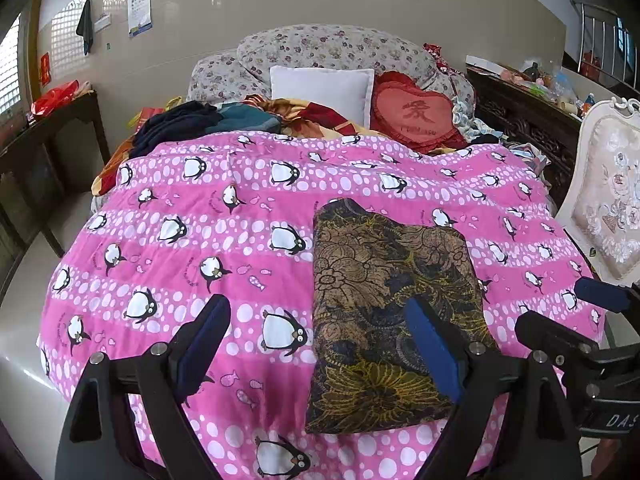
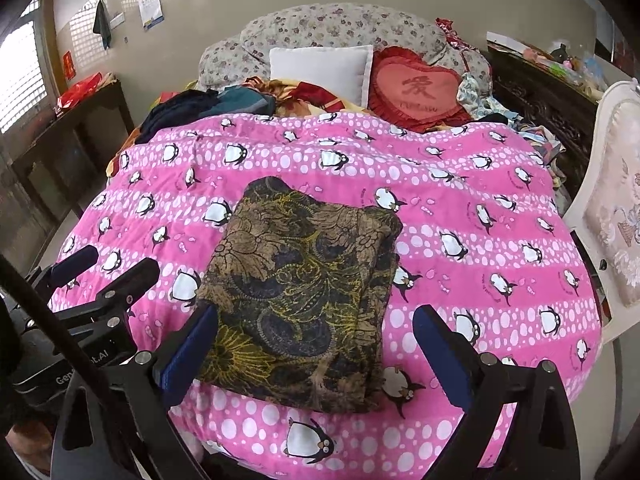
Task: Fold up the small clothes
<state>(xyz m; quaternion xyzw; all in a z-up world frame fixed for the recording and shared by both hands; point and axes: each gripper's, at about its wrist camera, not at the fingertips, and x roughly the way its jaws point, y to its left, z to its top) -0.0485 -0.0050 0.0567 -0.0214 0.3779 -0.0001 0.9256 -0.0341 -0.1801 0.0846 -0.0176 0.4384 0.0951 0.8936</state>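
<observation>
A dark garment with a brown and yellow flower print lies folded into a rough rectangle on the pink penguin quilt; it also shows in the right wrist view. My left gripper is open and empty, held above the quilt just left of the garment's near part. My right gripper is open and empty, hovering over the garment's near edge. Each gripper shows at the edge of the other's view: the right gripper and the left gripper.
The quilt covers a bed. At the head lie a white pillow, a red heart cushion and a pile of dark clothes. A white chair stands at right, a dark wooden table at left.
</observation>
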